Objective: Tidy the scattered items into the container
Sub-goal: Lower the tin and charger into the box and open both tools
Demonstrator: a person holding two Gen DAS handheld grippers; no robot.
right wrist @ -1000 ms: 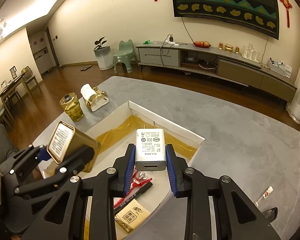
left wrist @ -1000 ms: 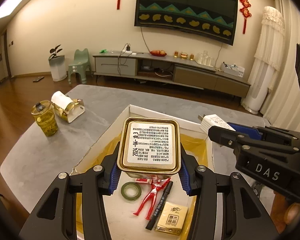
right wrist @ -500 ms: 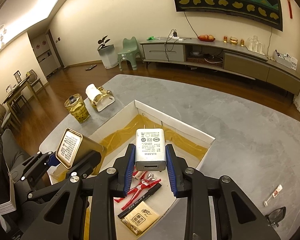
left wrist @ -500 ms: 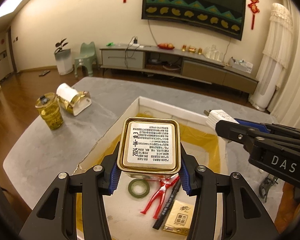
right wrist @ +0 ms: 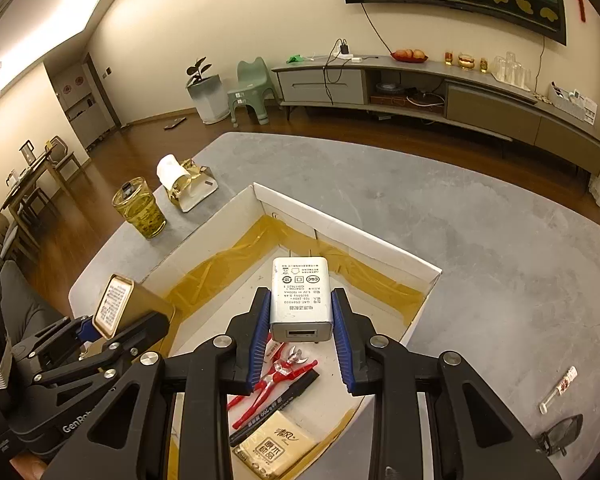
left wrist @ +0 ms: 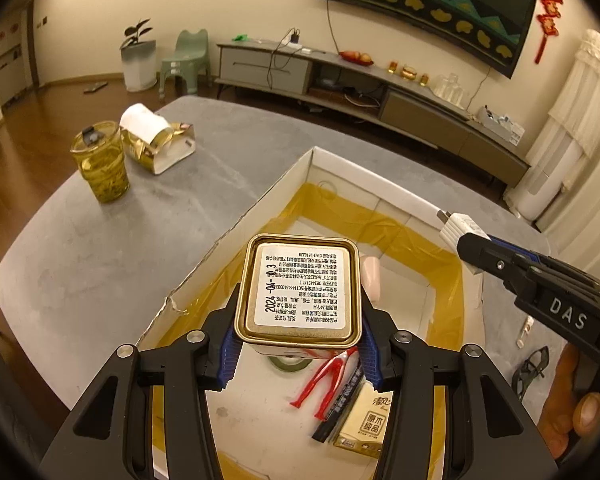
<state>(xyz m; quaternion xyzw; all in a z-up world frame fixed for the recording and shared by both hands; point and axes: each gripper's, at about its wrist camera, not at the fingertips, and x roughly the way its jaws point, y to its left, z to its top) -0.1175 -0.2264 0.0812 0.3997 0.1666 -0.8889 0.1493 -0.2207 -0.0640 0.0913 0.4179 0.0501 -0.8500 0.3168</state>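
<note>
Left wrist view: left gripper [left wrist: 298, 354] pinches gold tin [left wrist: 298, 288] (label up) above white box [left wrist: 380, 196].
Right wrist view: right gripper [right wrist: 299, 350] clamps white charger [right wrist: 301, 298] over box.
Box floor: red figure [left wrist: 326, 378], black marker [left wrist: 340, 404], tissue pack [left wrist: 364, 424].

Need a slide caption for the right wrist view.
Right gripper holds a white USB charger above the open cardboard box; left gripper holds a gold tin.

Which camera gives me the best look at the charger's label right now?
The right wrist view: the white charger sits centered between the right gripper pads, label facing the lens. The left wrist view shows only its pronged end at the frame's right, label hidden.
</note>
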